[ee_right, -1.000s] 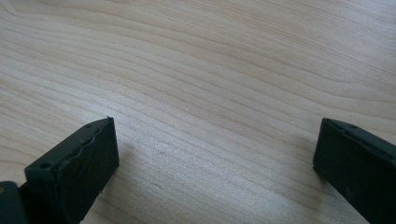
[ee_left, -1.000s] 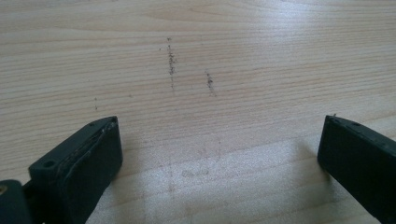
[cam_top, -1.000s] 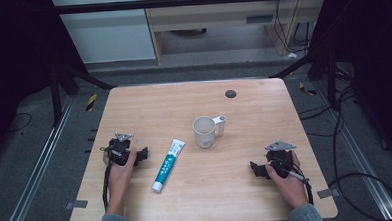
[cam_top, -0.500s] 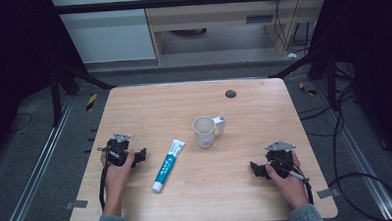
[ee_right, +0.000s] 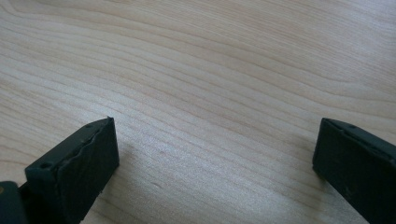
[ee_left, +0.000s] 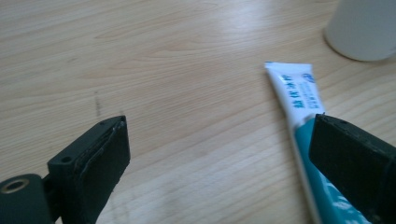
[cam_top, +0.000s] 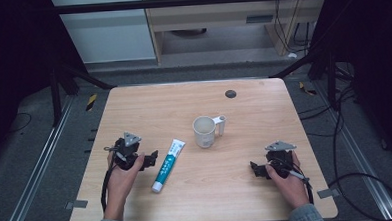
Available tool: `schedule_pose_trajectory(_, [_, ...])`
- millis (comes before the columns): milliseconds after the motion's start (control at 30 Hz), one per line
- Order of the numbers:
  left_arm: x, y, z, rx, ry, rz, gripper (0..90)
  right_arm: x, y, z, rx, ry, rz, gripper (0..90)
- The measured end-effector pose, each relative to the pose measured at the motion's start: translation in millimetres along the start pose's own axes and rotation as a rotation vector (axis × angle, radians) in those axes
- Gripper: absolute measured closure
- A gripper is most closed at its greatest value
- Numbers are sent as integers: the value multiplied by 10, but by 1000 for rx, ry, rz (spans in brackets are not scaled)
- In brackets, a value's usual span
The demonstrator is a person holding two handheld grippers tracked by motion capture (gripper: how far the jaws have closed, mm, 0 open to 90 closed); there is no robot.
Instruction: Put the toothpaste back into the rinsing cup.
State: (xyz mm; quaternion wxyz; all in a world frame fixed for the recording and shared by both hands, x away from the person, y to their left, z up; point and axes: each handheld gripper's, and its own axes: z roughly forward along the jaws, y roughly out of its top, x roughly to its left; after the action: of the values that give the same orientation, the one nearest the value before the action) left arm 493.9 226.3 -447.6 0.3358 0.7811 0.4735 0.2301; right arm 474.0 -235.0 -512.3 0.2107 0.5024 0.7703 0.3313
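High view, table: the wooden table (cam_top: 200,140) bore a white cup (cam_top: 205,131) at centre and a toothpaste tube (cam_top: 168,158) left of it.
High view, hands: the left gripper (cam_top: 147,161) lay just beside the tube; the right gripper (cam_top: 254,169) rested near right.
Left gripper view: jaws gaped wide, empty, the tube (ee_left: 299,100) by the right jaw.
Right gripper view: jaws spread over bare wood.

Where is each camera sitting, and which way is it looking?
High view: above the person's side, looking forward and down on the table; both forearms, left gripper, right gripper.
Left gripper view: on the left gripper, looking past open jaws at the toothpaste tube and cup.
Right gripper view: on the right gripper, facing bare wood.
Shared: high and left gripper views show the tube and cup.
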Motion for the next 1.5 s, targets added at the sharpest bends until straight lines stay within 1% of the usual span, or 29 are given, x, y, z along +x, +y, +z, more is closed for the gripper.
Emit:
schedule_pose_trajectory(133, [-72, 20, -2, 24, -6, 19, 58, 0, 0, 0, 0, 0, 0, 6])
schedule_pose_trajectory(233, [-101, 27, -6, 48, -25, 24, 58, -1, 0, 0, 0, 0, -1, 6])
schedule_pose_trajectory(300, [-134, 35, -7, 55, -38, 25, 58, 0, 0, 0, 0, 0, 0, 6])
schedule_pose_trajectory(433, [-229, 60, 8, 70, -57, 48, 58, 0, 0, 0, 0, 0, 0, 6])
schedule_pose_trajectory(500, [-295, 71, 23, 81, -75, 63, 59, 0, 0, 0, 0, 0, 0, 5])
schedule_pose_trajectory(600, [-382, 78, 43, 96, -88, 87, 82, 0, 0, 0, 0, 0, 0, 6])
schedule_pose_trajectory(633, [-406, 76, 55, 106, -90, 95, 96, 0, 0, 0, 0, 0, 0, 6])
schedule_pose_trajectory(733, [-461, 67, 118, 133, -87, 75, 105, 0, 0, 0, 0, 0, 0, 5])
schedule_pose_trajectory(800, [-502, 58, 156, 162, -94, 85, 106, 0, 0, 0, 0, 0, 0, 5])
schedule_pose_trajectory(867, [-528, 61, 181, 184, -98, 104, 104, -1, 0, 0, 0, 0, 0, 5])
schedule_pose_trajectory(933, [-531, 82, 192, 193, -100, 115, 105, -1, 0, 0, 0, 0, 0, 5])
schedule_pose_trajectory(1000, [-524, 122, 198, 182, -117, 122, 103, 0, 0, 0, 0, 0, 0, 5])
schedule_pose_trajectory(1067, [-517, 161, 221, 191, -122, 126, 104, -1, 0, 0, 0, 0, 0, 5])
schedule_pose_trajectory(1167, [-537, 212, 282, 241, -109, 146, 125, -1, 0, 0, 0, 0, 0, 5])
schedule_pose_trajectory(1233, [-560, 260, 322, 272, -103, 169, 147, -3, 0, 1, 0, 0, -1, 5])
schedule_pose_trajectory(1333, [-551, 335, 389, 317, -102, 172, 209, -1, 1, -1, 1, 2, 3, 5])
schedule_pose_trajectory(1433, [-519, 408, 454, 354, -103, 156, 284, -3, 1, 0, 1, 1, -1, 5])
schedule_pose_trajectory(1467, [-512, 429, 486, 373, -107, 152, 301, -1, 1, 0, 0, 2, 2, 5])
schedule_pose_trajectory(1500, [-509, 440, 505, 381, -108, 151, 313, -3, 1, 0, 1, 1, 0, 5])
